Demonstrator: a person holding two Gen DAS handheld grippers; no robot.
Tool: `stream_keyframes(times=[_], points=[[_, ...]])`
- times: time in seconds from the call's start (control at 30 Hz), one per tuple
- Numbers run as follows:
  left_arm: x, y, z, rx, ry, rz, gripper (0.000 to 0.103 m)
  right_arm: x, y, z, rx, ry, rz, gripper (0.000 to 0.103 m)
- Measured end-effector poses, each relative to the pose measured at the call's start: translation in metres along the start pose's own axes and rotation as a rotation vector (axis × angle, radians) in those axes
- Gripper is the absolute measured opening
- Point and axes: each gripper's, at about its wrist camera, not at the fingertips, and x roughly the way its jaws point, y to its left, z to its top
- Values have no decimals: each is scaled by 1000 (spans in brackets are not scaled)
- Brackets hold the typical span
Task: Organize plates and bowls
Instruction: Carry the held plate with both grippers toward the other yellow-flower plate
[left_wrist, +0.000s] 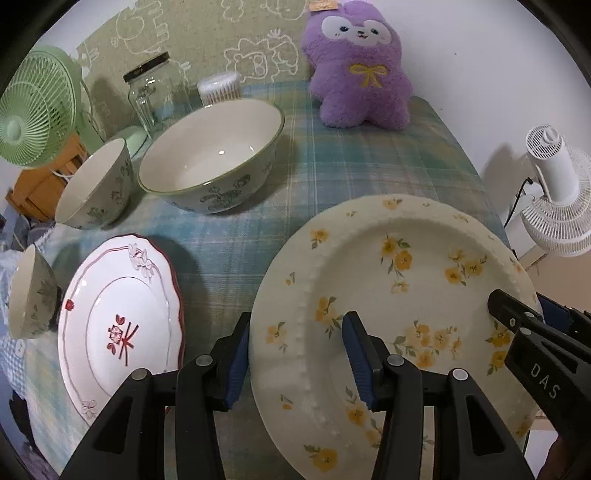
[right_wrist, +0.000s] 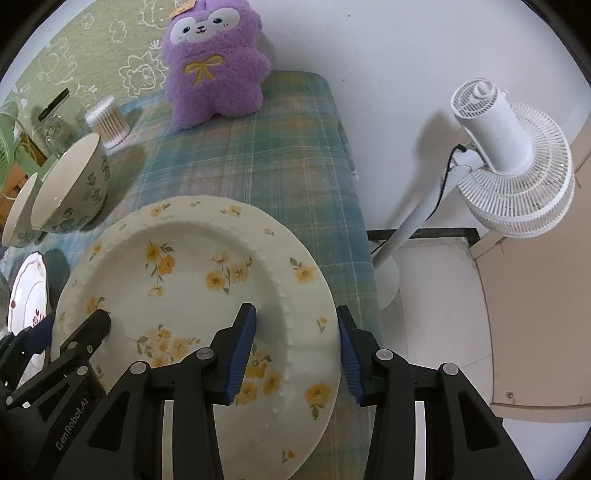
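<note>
We have the left claw (left_wrist: 295, 354) and right claw (right_wrist: 297, 349) each clenched on opposite rims of the yellow-flowered plate (left_wrist: 399, 295) — it is wide, so two grips steady it.

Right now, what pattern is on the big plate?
Yellow flowers with green leaves on cream, on the big plate; clearest in the left wrist view.

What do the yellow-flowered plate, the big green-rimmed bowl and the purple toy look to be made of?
Yellow-flowered plate: likely glazed ceramic, cream, glossy, with a raised beaded ring.
Big green-rimmed bowl: likely glazed ceramic too; light glints inside, printed dark floral pattern outside.
Purple toy: plush fabric, fuzzy pile, stitched yellow bow.
</note>
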Motion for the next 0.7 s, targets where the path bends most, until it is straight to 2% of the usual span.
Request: stream_keyframes(times=[0.43, 0.7], points=[[-33, 15, -16, 7, -38, -32, 49, -40, 9, -21, 16, -49, -25, 44], [-56, 37, -39, -15, -52, -53, 49, -65, 24, -46, 17, -64, -27, 44]])
